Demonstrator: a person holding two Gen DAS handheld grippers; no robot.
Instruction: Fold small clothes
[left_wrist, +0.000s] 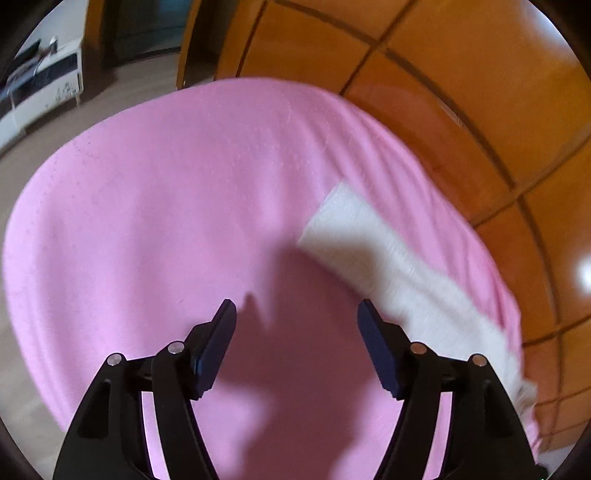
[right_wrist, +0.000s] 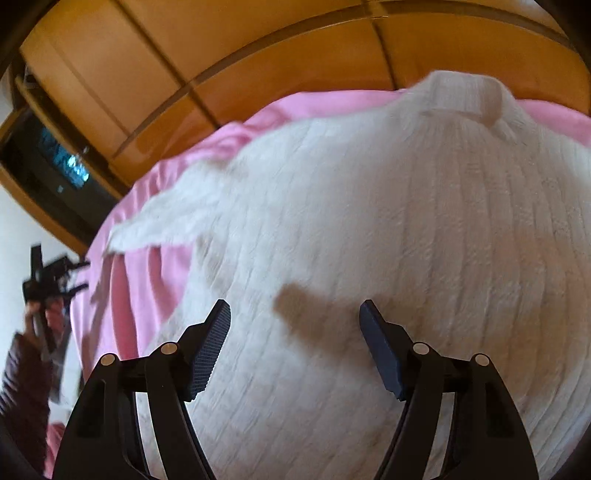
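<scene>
Below both tools: white ribbed sweater (right_wrist: 369, 221) flat on pink sheet (left_wrist: 166, 203).

Right tool (right_wrist: 295, 310) hangs over the sweater body, jaws wide apart, holding nothing. Left tool (left_wrist: 297, 308) hangs over bare sheet, jaws wide apart and empty; a sweater sleeve (left_wrist: 369, 240) lies ahead to its right.

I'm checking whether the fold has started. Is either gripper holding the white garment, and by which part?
Nothing is held. The left gripper is open over the pink cover; the right gripper is open above the white knit garment.
</scene>
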